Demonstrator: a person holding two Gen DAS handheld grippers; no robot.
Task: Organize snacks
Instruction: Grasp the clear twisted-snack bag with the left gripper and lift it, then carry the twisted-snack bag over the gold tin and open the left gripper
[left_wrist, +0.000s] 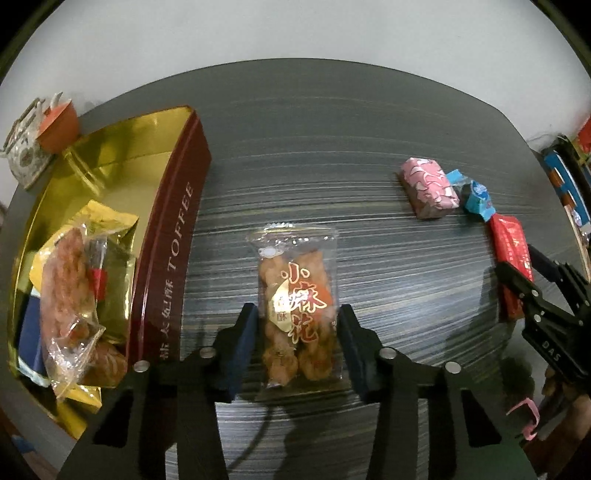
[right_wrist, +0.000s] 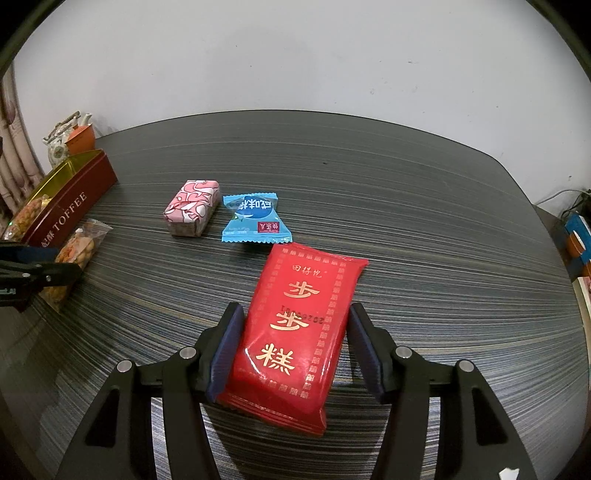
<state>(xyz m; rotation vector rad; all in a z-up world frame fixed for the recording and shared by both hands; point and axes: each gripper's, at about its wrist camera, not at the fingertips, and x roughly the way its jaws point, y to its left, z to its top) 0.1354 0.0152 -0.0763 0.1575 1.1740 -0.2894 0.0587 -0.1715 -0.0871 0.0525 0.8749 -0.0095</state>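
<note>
A clear packet of fried dough twists (left_wrist: 295, 291) lies on the striped grey table (left_wrist: 332, 147). My left gripper (left_wrist: 296, 312) is shut on it, with a blue pad pressed against each long side. The same packet (right_wrist: 79, 251) shows at the far left of the right wrist view, beside the dark red TOFFEE tin (right_wrist: 70, 218). A red packet with gold characters (right_wrist: 295, 332) lies flat between the fingers of my right gripper (right_wrist: 295, 310). Its left pad touches the packet and its right pad stands a little apart, so that gripper is open.
The TOFFEE tin (left_wrist: 173, 258) with a gold lining holds several snack packets (left_wrist: 74, 288). A pink wrapped block (right_wrist: 192, 206) and a blue candy packet (right_wrist: 255, 218) lie mid-table. A teapot (left_wrist: 26, 147) and an orange cup (left_wrist: 59, 125) stand behind the tin. Books (left_wrist: 565, 181) lie off the right edge.
</note>
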